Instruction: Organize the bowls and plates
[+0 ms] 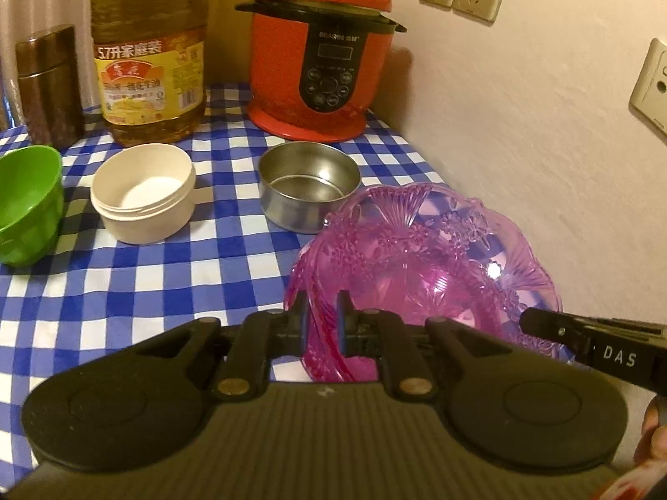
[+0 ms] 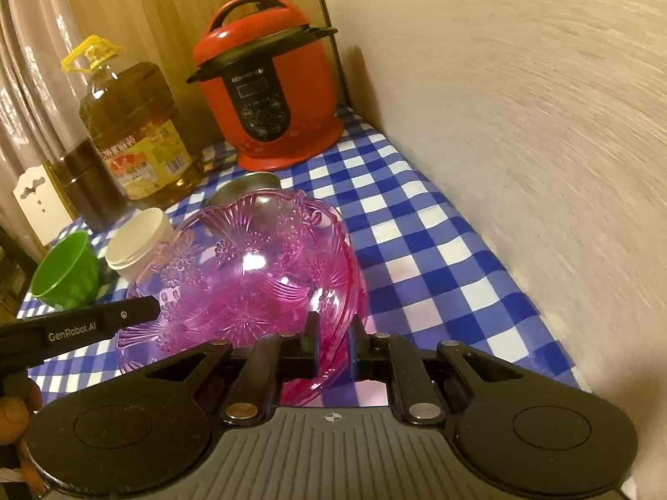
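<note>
A pink see-through bowl [image 1: 417, 266] with a cut flower pattern is over the blue checked tablecloth [image 1: 166, 283], near the wall. My left gripper [image 1: 322, 321] is shut on its near rim. My right gripper [image 2: 333, 333] is shut on the rim of the same bowl [image 2: 250, 275], which stands tilted in the right wrist view. The right gripper's tip [image 1: 542, 325] reaches in from the right edge of the left wrist view. Behind the bowl stand a steel bowl [image 1: 308, 183], a white tub [image 1: 144, 191] and a green bowl [image 1: 25, 204].
A red pressure cooker [image 1: 321, 50], a big oil bottle [image 1: 148, 54] and a brown canister [image 1: 48, 83] line the back of the table. A plaster wall [image 1: 542, 146] with sockets runs along the right side. A hand [image 2: 16, 412] shows at the lower left.
</note>
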Tool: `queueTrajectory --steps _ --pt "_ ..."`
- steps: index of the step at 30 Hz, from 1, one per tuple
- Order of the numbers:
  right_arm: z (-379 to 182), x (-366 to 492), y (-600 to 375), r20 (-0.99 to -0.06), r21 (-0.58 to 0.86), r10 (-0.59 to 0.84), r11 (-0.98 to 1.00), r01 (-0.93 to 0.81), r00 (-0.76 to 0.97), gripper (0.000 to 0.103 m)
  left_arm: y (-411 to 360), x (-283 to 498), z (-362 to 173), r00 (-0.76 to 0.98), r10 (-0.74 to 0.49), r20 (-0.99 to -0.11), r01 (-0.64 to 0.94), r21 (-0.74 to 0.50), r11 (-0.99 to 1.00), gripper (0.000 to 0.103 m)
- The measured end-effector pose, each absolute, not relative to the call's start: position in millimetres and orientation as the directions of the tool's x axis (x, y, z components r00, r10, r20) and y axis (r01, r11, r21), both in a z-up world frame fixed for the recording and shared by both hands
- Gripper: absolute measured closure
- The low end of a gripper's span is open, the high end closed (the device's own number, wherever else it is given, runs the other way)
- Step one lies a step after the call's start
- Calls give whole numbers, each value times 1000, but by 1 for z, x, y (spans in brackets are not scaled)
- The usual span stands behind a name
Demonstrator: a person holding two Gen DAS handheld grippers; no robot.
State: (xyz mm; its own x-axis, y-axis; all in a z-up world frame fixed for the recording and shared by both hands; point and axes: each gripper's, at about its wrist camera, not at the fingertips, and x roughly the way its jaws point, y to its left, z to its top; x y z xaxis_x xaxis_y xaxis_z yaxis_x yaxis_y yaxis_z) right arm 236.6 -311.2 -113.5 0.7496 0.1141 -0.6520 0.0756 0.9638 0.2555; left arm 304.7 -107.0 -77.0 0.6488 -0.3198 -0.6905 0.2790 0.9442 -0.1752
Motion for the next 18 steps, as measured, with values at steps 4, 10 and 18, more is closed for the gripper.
queueTrajectory --steps 4,10,18 --pt "-117 248 -311 -670 233 112 970 65 734 90 -107 312 -83 638 -320 -701 274 -183 944 92" --pt "-122 262 -309 -694 209 109 976 54 712 90 -104 321 -92 616 -322 -719 269 -192 944 91" --pt "-126 268 -307 -711 181 94 982 53 697 89 -107 322 -96 612 -316 -725 274 -180 945 91"
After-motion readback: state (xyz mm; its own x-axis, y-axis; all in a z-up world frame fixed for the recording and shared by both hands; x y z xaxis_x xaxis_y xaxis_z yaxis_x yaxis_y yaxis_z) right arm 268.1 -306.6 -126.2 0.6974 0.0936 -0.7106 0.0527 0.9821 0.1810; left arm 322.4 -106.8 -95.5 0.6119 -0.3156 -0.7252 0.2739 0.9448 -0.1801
